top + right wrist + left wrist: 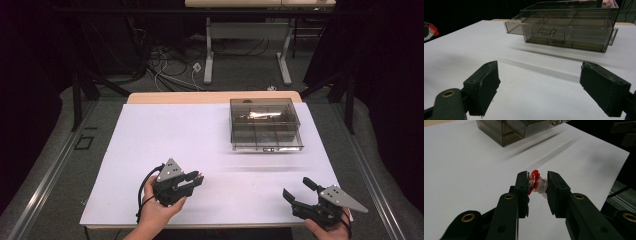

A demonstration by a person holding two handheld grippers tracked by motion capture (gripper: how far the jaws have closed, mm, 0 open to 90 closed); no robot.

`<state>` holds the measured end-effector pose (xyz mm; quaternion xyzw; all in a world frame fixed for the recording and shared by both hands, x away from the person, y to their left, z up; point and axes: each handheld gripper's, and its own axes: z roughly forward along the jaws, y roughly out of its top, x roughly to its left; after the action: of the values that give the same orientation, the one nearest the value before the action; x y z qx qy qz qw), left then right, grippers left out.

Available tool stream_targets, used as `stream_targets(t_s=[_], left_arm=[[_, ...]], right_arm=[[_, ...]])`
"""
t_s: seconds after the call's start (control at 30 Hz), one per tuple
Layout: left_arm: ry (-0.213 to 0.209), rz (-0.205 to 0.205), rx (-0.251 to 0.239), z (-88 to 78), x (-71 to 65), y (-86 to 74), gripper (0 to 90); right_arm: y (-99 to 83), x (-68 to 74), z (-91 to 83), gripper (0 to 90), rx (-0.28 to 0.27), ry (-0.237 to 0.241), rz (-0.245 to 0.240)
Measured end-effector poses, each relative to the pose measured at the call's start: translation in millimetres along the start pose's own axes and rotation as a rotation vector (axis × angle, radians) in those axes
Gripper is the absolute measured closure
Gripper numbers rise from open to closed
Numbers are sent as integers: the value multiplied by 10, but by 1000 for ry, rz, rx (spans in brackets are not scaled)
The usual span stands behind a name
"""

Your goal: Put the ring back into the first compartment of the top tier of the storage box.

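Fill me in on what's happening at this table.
A person works with a gripper in each hand. The left gripper is shut on a small red and clear part, held above the white table. The right gripper waits with its jaws wide apart, facing a smoky clear drawer box whose top drawer is pulled partly out.

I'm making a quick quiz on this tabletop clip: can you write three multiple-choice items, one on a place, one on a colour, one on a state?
1. Where on the table is the clear drawer box?
A. far right
B. near left
C. near centre

2. What colour is the disc on the small piece in the left tongs?
A. blue
B. red
C. green

3. How do the right tongs stand?
A. shut on the box
B. shut on a cable
C. open, holding nothing

Answers: 1 A, it sits far and right in the high view; 2 B, the disc shows red; 3 C, only white sheet lies between them.
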<state>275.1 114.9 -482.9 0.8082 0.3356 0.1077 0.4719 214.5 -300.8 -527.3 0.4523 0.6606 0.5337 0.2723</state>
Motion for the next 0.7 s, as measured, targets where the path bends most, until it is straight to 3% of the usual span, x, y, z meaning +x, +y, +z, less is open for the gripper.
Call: stream_targets(t_s=[0.7], left_arm=[[-8, 33, -15, 160, -36, 385, 718]], right_arm=[[-1, 0, -4, 152, 0, 5, 1]])
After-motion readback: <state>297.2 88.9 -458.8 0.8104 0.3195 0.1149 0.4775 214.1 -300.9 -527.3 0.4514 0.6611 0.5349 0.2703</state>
